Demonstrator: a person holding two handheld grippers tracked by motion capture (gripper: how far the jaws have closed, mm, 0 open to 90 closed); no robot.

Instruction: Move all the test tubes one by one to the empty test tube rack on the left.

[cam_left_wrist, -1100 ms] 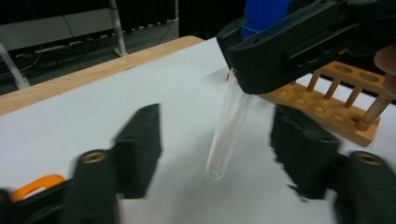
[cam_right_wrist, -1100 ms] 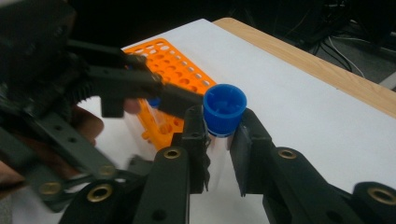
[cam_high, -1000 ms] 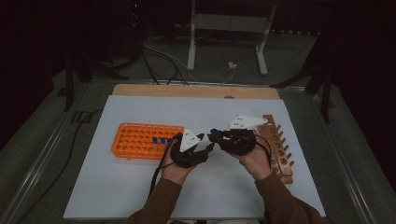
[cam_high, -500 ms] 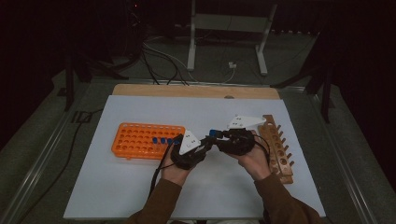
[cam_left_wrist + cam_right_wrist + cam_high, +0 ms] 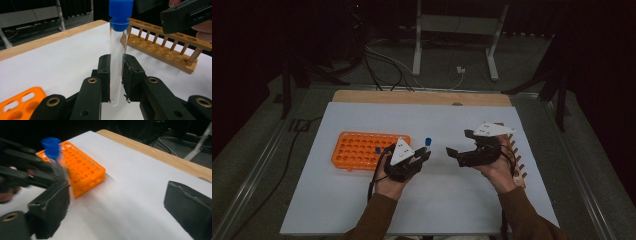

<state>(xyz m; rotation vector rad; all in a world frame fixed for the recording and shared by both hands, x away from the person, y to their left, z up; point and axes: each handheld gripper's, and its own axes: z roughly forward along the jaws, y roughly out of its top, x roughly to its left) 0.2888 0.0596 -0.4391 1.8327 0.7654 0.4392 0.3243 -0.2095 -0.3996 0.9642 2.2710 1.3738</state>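
Orange rack (image 5: 368, 150) sits at our left on the white mat (image 5: 427, 200), some blue caps standing in it. Next along, our left gripper (image 5: 116, 75) is clamped low on a clear tube (image 5: 117, 62) with a blue cap (image 5: 120, 11), holding it upright above the mat. Our right gripper (image 5: 459, 142) has just been opening, nothing between its jaws, and they now stand wide just beside the tube. Farthest right lies the wooden rack (image 5: 162, 48). Our worry: the grip sits near the tube's rounded bottom, so a tilt or a knock from the right jaws could lever it loose and drop it.
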